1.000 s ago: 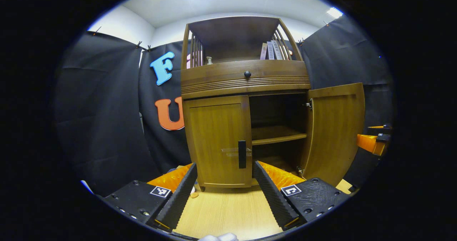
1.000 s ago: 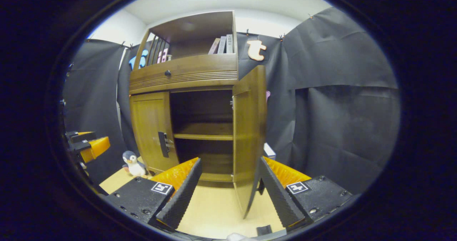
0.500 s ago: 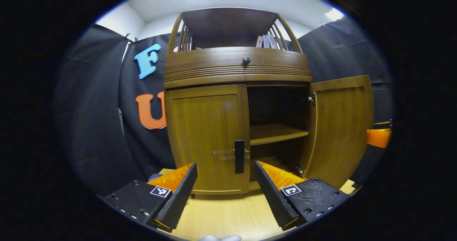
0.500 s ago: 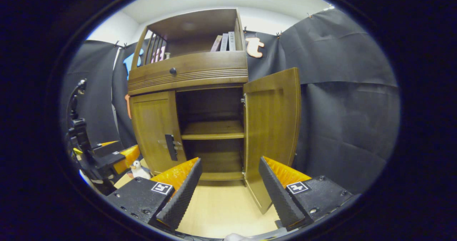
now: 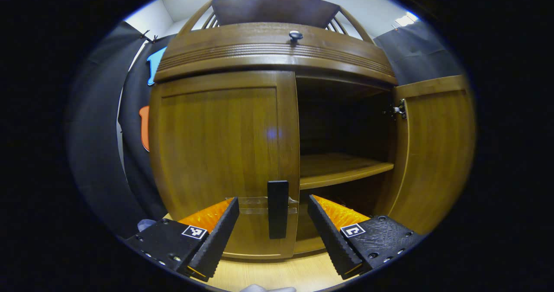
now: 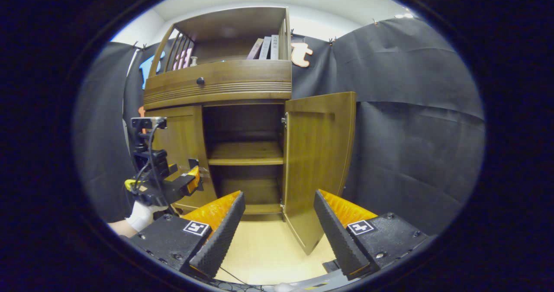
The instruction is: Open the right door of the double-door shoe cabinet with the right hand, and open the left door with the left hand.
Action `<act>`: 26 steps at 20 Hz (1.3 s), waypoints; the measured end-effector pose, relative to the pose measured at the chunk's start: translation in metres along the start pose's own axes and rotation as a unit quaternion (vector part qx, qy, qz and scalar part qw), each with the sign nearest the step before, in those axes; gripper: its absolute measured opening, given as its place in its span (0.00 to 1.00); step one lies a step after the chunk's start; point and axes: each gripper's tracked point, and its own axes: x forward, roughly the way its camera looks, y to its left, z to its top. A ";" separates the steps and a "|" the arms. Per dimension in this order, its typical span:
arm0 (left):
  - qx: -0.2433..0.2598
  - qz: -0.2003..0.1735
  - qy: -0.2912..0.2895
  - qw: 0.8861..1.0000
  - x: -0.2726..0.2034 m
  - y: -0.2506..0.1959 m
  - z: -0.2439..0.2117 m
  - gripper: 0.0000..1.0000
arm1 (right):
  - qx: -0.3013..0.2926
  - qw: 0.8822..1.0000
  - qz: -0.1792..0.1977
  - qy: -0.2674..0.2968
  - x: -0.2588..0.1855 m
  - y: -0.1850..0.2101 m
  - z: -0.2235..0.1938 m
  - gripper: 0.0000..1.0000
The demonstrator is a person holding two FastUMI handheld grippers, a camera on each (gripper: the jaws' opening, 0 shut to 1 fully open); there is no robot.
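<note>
Right door (image 6: 318, 162) hangs open, my left gripper (image 5: 273, 229) is spread wide and empty around the shut left door's handle (image 5: 277, 209); closing off-centre risks slipping off when I pull

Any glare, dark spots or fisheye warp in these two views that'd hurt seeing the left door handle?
Left gripper view: strong barrel warp bows the drawer front; a faint glare spot sits on the left door; the handle is sharp and well lit between the open left gripper fingers. Right gripper view: the cabinet interior is in deep shadow; the right door is evenly lit.
</note>
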 end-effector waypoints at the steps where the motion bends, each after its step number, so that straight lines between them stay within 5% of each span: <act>1: -0.001 0.000 0.007 1.000 0.010 0.000 -0.004 0.96 | -0.002 1.000 -0.005 0.003 0.000 -0.002 0.000 1.00; 4: -0.001 0.003 0.009 1.000 0.032 -0.001 -0.013 1.00 | -0.004 1.000 -0.014 0.007 -0.001 -0.006 -0.002 1.00; 8: -0.001 -0.001 0.018 1.000 0.051 -0.001 -0.023 0.79 | -0.013 0.999 -0.030 0.010 -0.002 -0.014 -0.004 1.00; 11: 0.005 -0.006 0.015 1.000 0.051 -0.005 -0.024 0.47 | -0.011 0.999 -0.033 0.010 -0.007 -0.018 -0.005 1.00; 12: 0.010 -0.003 0.014 1.000 0.046 -0.003 -0.023 0.56 | -0.009 0.999 -0.034 0.011 -0.005 -0.019 -0.007 1.00; 13: 0.015 0.004 0.010 1.000 0.051 -0.002 -0.022 0.39 | -0.007 0.999 -0.033 0.013 -0.004 -0.018 -0.008 1.00; 14: 0.012 0.004 0.014 1.000 0.045 -0.002 -0.023 0.38 | -0.006 0.999 -0.031 0.014 -0.004 -0.016 -0.009 1.00; 16: 0.003 -0.003 0.018 1.000 0.047 -0.003 -0.024 0.19 | -0.007 0.999 -0.027 0.016 -0.005 -0.014 -0.011 1.00; 18: -0.004 -0.012 0.023 1.000 0.041 -0.001 -0.025 0.28 | -0.009 1.000 -0.021 0.017 -0.006 -0.009 -0.011 1.00; 19: -0.004 -0.019 0.023 1.000 0.037 -0.001 -0.024 0.21 | -0.009 1.000 -0.017 0.017 -0.007 -0.008 -0.012 1.00; 26: -0.006 -0.063 0.023 0.998 -0.011 0.004 -0.025 0.15 | -0.009 1.000 0.016 0.015 -0.012 0.011 -0.013 1.00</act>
